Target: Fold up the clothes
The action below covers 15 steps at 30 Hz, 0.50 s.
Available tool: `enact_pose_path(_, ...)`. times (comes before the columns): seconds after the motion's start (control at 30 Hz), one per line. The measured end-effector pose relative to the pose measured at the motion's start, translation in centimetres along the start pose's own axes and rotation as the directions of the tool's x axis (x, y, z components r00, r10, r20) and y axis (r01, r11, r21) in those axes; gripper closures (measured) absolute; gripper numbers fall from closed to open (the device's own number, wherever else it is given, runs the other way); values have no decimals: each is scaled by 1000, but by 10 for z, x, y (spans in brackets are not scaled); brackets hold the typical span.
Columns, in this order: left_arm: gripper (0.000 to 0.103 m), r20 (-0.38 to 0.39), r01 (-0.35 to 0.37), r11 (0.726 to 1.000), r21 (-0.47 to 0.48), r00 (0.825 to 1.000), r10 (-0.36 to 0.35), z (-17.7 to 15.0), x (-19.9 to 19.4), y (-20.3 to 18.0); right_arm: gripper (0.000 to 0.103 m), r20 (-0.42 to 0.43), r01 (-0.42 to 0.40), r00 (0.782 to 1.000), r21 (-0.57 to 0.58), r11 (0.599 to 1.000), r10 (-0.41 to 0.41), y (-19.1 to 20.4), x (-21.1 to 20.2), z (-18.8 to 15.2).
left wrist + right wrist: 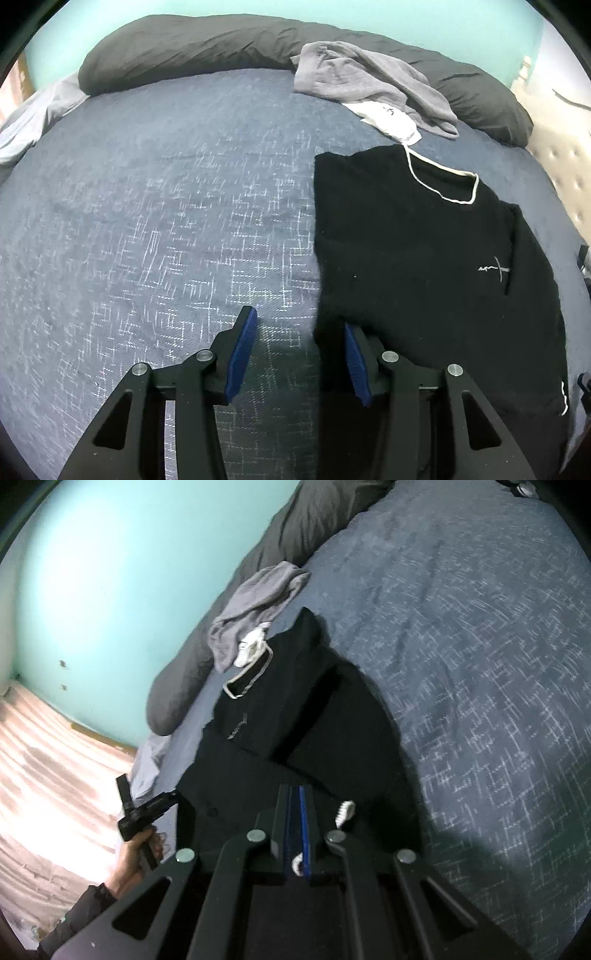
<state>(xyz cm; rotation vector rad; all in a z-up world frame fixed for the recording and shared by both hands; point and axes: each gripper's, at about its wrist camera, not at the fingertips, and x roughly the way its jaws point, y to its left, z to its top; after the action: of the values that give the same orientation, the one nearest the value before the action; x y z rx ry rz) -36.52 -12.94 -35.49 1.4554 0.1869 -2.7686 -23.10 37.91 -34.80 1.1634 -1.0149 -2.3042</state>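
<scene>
- Left gripper (297, 354): released, blue ribbed pads (239, 363) spread wide, nothing between them; hovers at near-left hem corner of black sweater (424, 258), right pad just over the fabric edge.
- Bedspread (147, 221): blue-grey woven cloth with pale crosshatch flecks, flat, slightly grippy by the look; likely lets knit drag rather than slide.
- Black sweater: laid face up on right half of bed, left side already turned in to a straight vertical edge, white-trimmed neckline (443, 181) at far end, small pale chest mark (495, 271). Soft, limp, light, fuzzy knit; no stiffness, sags when lifted, not fragile.
- Best hold, by judgement: hem corners or folded edge, pinching both layers; thin single layer may slip from pads.
- Grey garment (369, 81): crumpled, far right, draped on dark bolster pillow (203, 48); white folded item (388, 118) beside it, just beyond the neckline.
- Right gripper (297, 834): clenched on black sweater (280, 709), blue pads (303, 827) pressed together with a white-trimmed cuff or hem edge (345, 812) bunched beside them; fabric raised from bed, folding toward centre.
- Risk: lifted flap drooping unevenly.
</scene>
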Motion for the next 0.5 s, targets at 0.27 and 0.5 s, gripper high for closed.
enact_pose_path(0.27,53,-20,9,1000,-25,1000,-9,-7,2,9,63,-46,43,998,17,999,-42,-3,5,0)
enact_pose_path(0.5,52,-26,32,998,-55,999,-33,-14,-11,20,63,-111,107,987,-107,988,-119,19,29,-9)
